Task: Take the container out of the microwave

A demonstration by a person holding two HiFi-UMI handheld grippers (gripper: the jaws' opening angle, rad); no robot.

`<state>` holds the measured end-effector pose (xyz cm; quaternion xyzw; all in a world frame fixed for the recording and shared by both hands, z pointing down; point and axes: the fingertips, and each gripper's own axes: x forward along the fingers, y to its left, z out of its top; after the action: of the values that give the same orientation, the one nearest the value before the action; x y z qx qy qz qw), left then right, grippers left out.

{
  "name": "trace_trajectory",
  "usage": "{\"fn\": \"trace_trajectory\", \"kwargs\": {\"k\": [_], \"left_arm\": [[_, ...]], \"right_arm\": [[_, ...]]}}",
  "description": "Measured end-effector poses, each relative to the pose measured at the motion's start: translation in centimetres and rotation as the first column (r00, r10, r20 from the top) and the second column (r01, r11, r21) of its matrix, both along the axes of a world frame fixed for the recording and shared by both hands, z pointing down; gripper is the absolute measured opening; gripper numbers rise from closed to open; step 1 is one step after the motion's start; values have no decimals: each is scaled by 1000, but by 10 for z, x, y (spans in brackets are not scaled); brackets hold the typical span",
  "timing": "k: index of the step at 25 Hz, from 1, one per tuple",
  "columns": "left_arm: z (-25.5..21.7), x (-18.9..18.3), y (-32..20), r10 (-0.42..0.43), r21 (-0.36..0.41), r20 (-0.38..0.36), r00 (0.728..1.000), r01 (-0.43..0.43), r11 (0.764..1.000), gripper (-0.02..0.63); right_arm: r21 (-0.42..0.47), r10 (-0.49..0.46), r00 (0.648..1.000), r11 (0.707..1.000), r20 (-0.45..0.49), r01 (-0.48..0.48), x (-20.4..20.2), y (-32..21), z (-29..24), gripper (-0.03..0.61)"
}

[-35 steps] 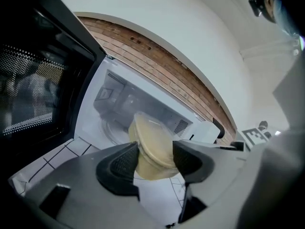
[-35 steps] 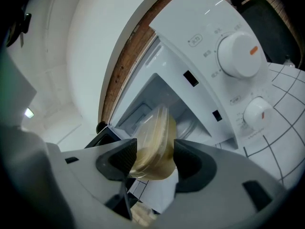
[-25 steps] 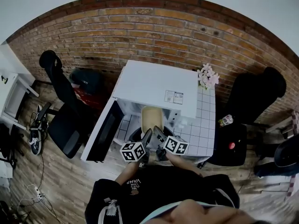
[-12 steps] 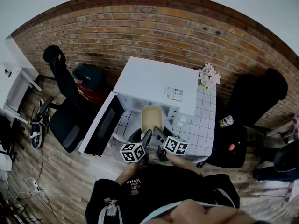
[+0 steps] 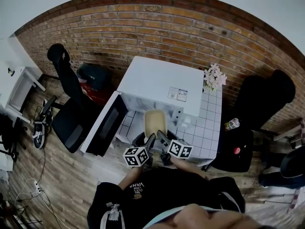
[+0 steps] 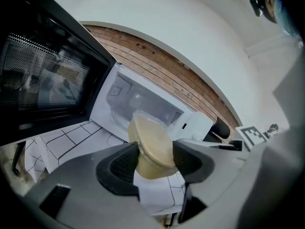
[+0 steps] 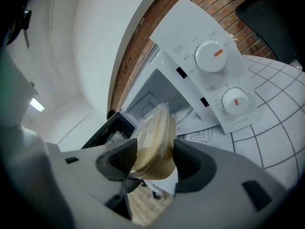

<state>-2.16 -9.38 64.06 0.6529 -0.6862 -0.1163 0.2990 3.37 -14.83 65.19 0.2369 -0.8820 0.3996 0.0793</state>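
My left gripper (image 6: 155,160) has its two jaws closed against the near end of the tan plastic container (image 6: 150,147), one pad on each side of it. My right gripper (image 7: 151,162) is clamped on the same container in the same way, so I hold it with both, side by side. The container wears a clear lid and sits tilted in my jaws. It is outside the white microwave (image 5: 159,82), just in front of the open cavity and over the white tiled tabletop (image 5: 210,124). The microwave door (image 5: 106,125) hangs wide open to my left. Its two round dials (image 7: 210,55) show in the right gripper view. Pale pink flowers (image 5: 213,78) stand on the table's far right corner, beside the microwave.
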Motion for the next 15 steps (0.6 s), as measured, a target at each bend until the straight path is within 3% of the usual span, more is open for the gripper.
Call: {"fn": "trace_trajectory", "kwargs": {"k": [15], "left_arm": [[5,8,3,2,-7,-11,1000,-3,1000,233]], "right_arm": [[-2,-6,1000,1000,-21,6,9,5,7,230]]}}
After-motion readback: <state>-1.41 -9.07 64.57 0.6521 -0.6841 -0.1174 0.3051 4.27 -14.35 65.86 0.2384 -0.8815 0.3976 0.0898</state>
